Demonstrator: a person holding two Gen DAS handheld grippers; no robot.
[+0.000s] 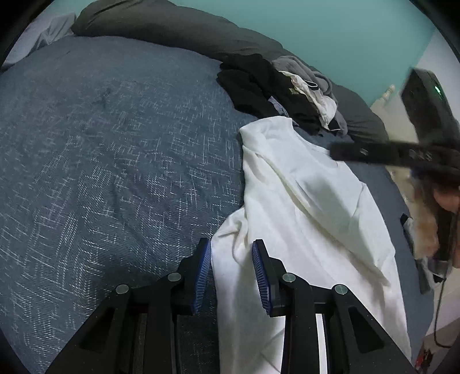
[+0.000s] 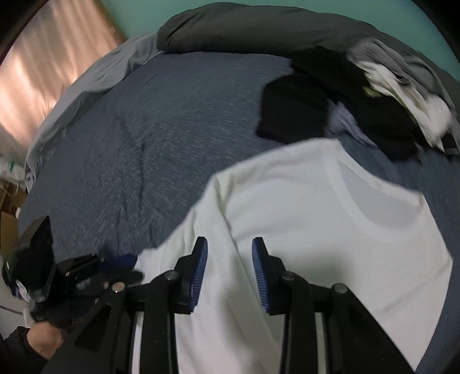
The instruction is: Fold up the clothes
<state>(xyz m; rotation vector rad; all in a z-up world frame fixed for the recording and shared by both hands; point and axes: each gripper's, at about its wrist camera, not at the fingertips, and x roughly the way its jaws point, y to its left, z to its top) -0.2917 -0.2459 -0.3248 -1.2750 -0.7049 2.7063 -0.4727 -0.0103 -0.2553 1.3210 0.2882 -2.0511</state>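
Note:
A white T-shirt point(image 1: 310, 207) lies spread on the blue bed cover point(image 1: 115, 143), its left side folded over in loose creases. My left gripper point(image 1: 231, 259) stands open just over the shirt's left edge; the cloth shows in the gap and the pads do not press it. In the right wrist view the shirt point(image 2: 316, 215) lies collar up and flat. My right gripper point(image 2: 230, 256) is open above it, with nothing gripped. It also shows blurred from the left wrist view, where the right gripper point(image 1: 339, 152) hovers over the shirt's top. The left gripper point(image 2: 123, 261) sits at the shirt's lower left corner.
A pile of black, grey and white clothes point(image 1: 273, 86) lies at the back right of the bed point(image 2: 345, 100). A dark grey duvet point(image 1: 172, 26) runs along the far edge. A hand point(image 2: 43, 339) holds the left gripper. A pink curtain point(image 2: 57, 57) hangs at left.

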